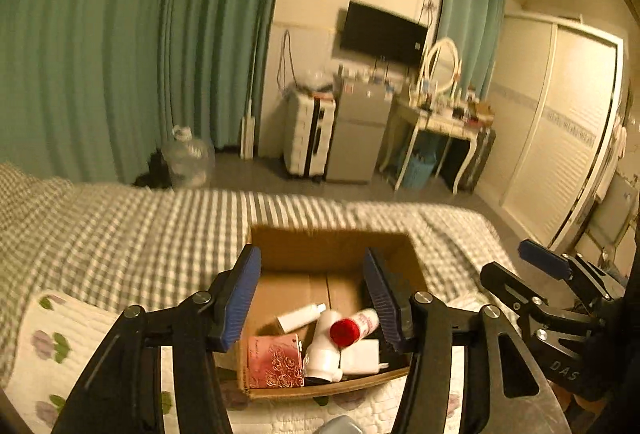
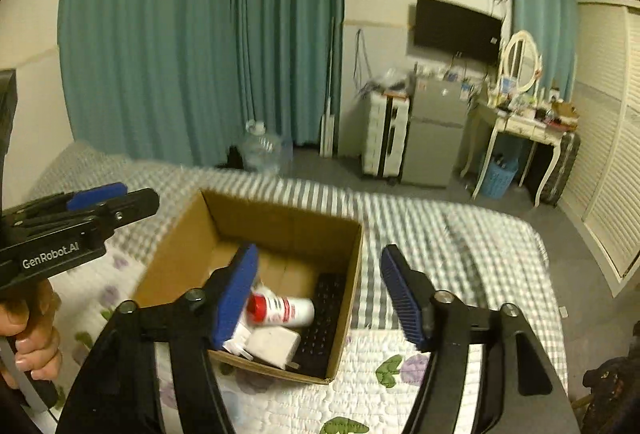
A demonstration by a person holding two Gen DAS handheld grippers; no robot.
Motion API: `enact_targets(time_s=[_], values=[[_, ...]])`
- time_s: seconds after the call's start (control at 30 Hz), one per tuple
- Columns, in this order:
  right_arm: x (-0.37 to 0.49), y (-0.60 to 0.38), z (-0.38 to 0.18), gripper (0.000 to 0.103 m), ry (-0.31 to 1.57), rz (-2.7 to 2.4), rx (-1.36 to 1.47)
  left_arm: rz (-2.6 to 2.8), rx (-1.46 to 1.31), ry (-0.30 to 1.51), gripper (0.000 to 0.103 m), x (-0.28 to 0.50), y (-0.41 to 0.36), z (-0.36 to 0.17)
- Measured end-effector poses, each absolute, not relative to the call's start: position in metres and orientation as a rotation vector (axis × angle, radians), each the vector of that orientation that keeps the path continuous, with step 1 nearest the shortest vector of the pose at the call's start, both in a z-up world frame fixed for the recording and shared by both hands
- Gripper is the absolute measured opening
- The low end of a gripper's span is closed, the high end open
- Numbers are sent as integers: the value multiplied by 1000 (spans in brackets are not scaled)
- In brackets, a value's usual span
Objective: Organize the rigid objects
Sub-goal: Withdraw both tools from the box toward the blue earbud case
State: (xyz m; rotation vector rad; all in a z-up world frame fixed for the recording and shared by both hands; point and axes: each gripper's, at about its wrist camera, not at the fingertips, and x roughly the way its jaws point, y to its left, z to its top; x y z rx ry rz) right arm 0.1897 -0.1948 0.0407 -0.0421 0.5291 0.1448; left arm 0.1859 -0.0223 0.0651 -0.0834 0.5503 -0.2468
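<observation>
An open cardboard box (image 1: 332, 250) (image 2: 280, 222) sits on the bed. Inside lie a white bottle with a red cap (image 1: 354, 328) (image 2: 284, 310), a pink patterned case (image 1: 272, 362), a white tube (image 1: 300, 316), a white bottle (image 1: 324, 350), a white charger (image 1: 362, 356) (image 2: 274, 344) and a black keyboard-like slab (image 2: 324, 318). My left gripper (image 1: 312, 298) (image 2: 124, 199) hovers above the box, open and empty. My right gripper (image 2: 320, 292) (image 1: 520, 266) hangs over the box's right side, also open with nothing in it.
The box rests on a floral quilt (image 2: 360, 394) over a checked sheet (image 1: 120, 234). A hand (image 2: 36, 334) holds the left tool. Beyond the bed stand a water jug (image 1: 188, 158), a suitcase (image 1: 308, 134), a small fridge (image 1: 356, 130), a dressing table (image 2: 520, 126) and a wardrobe.
</observation>
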Motion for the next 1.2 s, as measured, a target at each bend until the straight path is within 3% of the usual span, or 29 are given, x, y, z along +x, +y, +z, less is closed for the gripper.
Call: enact_targets(time_s=[0.2,0.47,0.87,1.2], values=[[150,-190,94,80,436,163,-19,-211,-45,463,58,146,-18,111],[92,-187,143,103,305,156,-17,-170,-21,356,63,87,-10,144],[17,-171,147,103,210,160,-116,-192,-22,332,65,31,-6,148],[4,-178,99,103,296,118,-67,-114,-40,394,65,33,6,99]])
